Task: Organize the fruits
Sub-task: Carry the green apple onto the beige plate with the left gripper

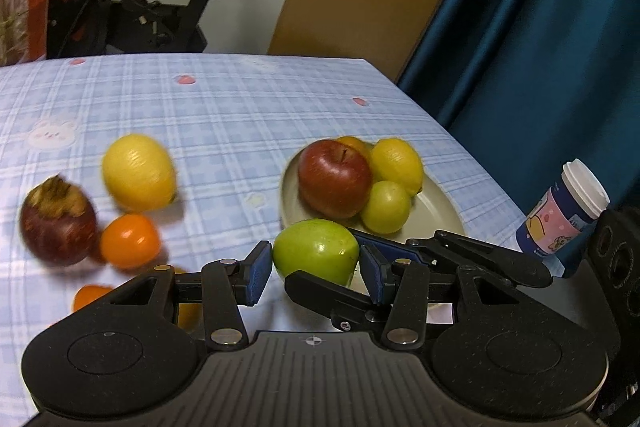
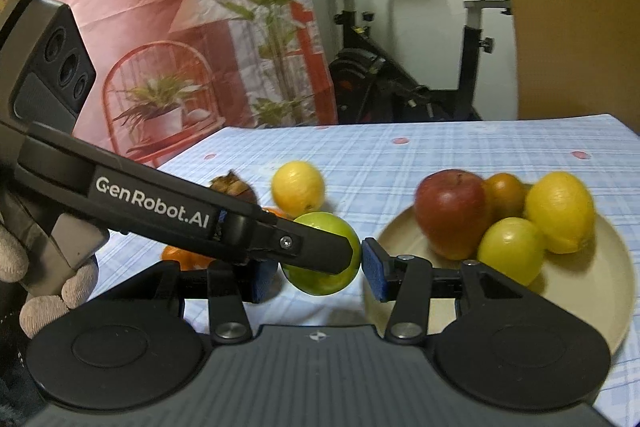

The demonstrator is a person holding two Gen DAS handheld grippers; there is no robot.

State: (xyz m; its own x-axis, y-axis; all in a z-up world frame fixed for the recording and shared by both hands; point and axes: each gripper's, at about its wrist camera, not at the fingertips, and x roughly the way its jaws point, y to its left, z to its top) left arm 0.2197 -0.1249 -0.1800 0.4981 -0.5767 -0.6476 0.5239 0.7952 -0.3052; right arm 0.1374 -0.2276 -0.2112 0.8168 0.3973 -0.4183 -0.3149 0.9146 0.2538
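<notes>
Green and glossy, the green apple (image 1: 316,253) sits between the blue pads of the left gripper (image 1: 316,275). Those jaws are clenched on its two sides. It is just beside the left rim of the cream plate (image 1: 440,223); whether it rests on the desk (image 1: 220,107) or hangs above it cannot be told.

The right gripper (image 2: 320,275) reaches in around the same fruit from the plate side. Its right pad lies against the apple. Its left pad is half hidden behind a finger of the left gripper that crosses the right wrist view, so I cannot tell whether these jaws are pressing or merely bracketing. A gloved left hand (image 2: 40,267) holds the left tool's handle at the edge of that view.

On the plate a red apple (image 1: 334,183) stands at the front left. A plate lemon (image 1: 396,163) is to its right, a smaller yellow-green fruit (image 1: 386,207) lies in front of that lemon, and an orange fruit (image 1: 352,143) peeks out behind (all four bunched and touching).

To the left, on the checked blue cloth, lie a loose lemon (image 1: 138,171), a dark red fruit (image 1: 58,227) with a ragged brown top, a small orange (image 1: 130,241) just beside it, and another orange piece (image 1: 90,297) nearer the camera. A lidded paper cup (image 1: 564,215) stands at the desk's right edge, with a blue curtain (image 1: 540,27) behind it. An exercise bike (image 1: 160,7) stands beyond the far edge.
</notes>
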